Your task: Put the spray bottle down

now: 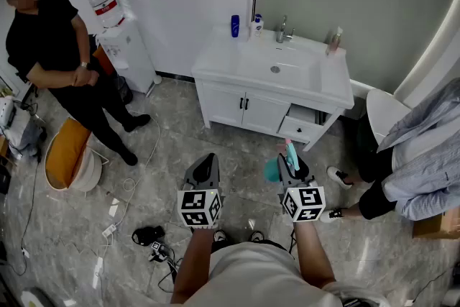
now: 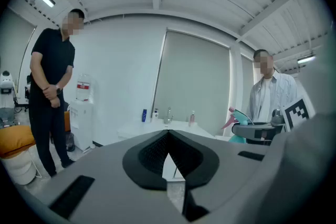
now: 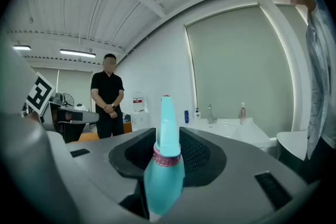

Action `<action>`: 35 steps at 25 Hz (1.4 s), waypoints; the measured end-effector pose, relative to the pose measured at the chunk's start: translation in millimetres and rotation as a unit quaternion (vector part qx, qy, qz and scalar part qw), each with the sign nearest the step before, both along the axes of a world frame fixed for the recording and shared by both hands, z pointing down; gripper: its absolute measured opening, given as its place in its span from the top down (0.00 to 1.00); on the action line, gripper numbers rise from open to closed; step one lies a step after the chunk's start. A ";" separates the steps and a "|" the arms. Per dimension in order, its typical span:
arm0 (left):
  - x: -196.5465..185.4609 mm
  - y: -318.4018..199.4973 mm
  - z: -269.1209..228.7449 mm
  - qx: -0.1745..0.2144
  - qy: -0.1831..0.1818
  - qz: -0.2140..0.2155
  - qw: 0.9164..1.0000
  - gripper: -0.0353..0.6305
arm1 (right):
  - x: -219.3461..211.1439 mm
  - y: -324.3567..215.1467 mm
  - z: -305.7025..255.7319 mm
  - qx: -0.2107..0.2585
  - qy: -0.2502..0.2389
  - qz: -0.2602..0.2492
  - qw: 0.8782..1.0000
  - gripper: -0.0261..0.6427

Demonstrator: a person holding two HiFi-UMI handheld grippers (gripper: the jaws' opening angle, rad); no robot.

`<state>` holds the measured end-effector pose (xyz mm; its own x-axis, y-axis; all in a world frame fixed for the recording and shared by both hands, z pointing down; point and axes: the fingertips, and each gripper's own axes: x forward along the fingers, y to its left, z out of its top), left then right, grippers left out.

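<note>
A grey marble floor (image 1: 215, 140) runs under everything. A white washstand (image 1: 330, 80) stands against the far wall, and its lower right drawer (image 1: 302, 128) is pulled out. A person in black (image 1: 50, 32) stands at the left with hands clasped. Another person in a pale shirt (image 1: 424, 154) sits at the right, cut off by the picture edge and partly covering a white toilet (image 1: 383, 111). Beside the standing person are a water dispenser (image 1: 126, 50) and, lower down, an orange cushion (image 1: 65, 151). Loose cables (image 1: 118, 206) trail over the floor.

Nothing stands between the grippers and the washstand. The right gripper (image 1: 291, 162) is clamped on the teal spray bottle (image 1: 273, 169) near its pink neck ring and holds it in the air above the floor, in front of the open drawer. The bottle's lower body is hidden under the jaws in the right gripper view. The left gripper (image 1: 208, 158) hangs level beside it, jaw tips pressed together on nothing.

On the washstand's back edge stand a blue bottle (image 1: 235, 26), a white bottle (image 1: 256, 25), a tap (image 1: 283, 30) and a pink bottle (image 1: 334, 40). The dispenser's jug bears a red label too small to read, and the small bottles' print cannot be made out.
</note>
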<state>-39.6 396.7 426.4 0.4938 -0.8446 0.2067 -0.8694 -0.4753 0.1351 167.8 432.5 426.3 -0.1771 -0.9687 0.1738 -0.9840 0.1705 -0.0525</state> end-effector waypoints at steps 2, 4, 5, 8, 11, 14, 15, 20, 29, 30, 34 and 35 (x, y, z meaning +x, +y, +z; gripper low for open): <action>0.7 0.1 -0.2 0.000 0.001 -0.001 1.000 0.94 | -0.3 -0.3 -1.2 0.001 0.000 -0.002 1.000 0.73; 1.6 -0.6 -1.0 0.001 0.001 0.000 1.000 0.94 | -0.3 -0.8 -3.1 0.003 0.001 -0.002 1.000 0.73; 1.9 -1.3 -1.6 0.001 0.001 0.000 1.000 0.94 | -0.4 -1.1 -4.4 0.004 0.002 -0.002 1.000 0.73; 0.6 -2.4 -3.6 0.003 0.002 0.000 1.000 0.94 | -2.4 -1.6 -7.7 0.007 0.004 -0.003 1.000 0.73; -0.6 -3.6 -4.6 0.004 0.003 0.001 1.000 0.94 | -3.8 -2.2 -9.3 0.008 0.004 -0.003 1.000 0.73; -0.4 -5.8 -5.2 0.002 0.003 0.002 1.000 0.94 | -1.9 -3.8 -11.9 0.011 -0.003 0.003 1.000 0.73; -0.6 -6.2 -5.3 0.001 0.003 0.002 1.000 0.94 | -1.0 -4.0 -13.2 0.012 -0.004 0.006 1.000 0.73; -6.3 -5.8 -3.3 0.000 0.004 0.000 1.000 0.94 | -3.2 -2.1 -14.4 0.015 0.005 0.012 1.000 0.73; -22.4 -9.1 -2.1 0.000 0.007 0.002 1.000 0.94 | -18.7 -4.7 -6.1 0.001 -0.001 0.006 1.000 0.73; -26.1 -9.7 -2.3 -0.001 0.007 0.002 1.000 0.94 | -21.9 -5.2 -5.9 0.000 -0.002 0.007 1.000 0.73; -43.9 -16.5 -3.5 -0.001 0.009 0.008 1.000 0.94 | -37.5 -10.2 -7.0 -0.003 -0.005 0.015 1.000 0.73; -48.9 -18.7 -3.2 -0.001 0.009 0.010 1.000 0.94 | -42.6 -11.6 -7.1 -0.003 -0.004 0.016 1.000 0.73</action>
<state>-88.5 377.9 423.2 0.5146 -0.8339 0.1995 -0.8570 -0.4928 0.1507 125.3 420.9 419.2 -0.1468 -0.9730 0.1778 -0.9885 0.1378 -0.0619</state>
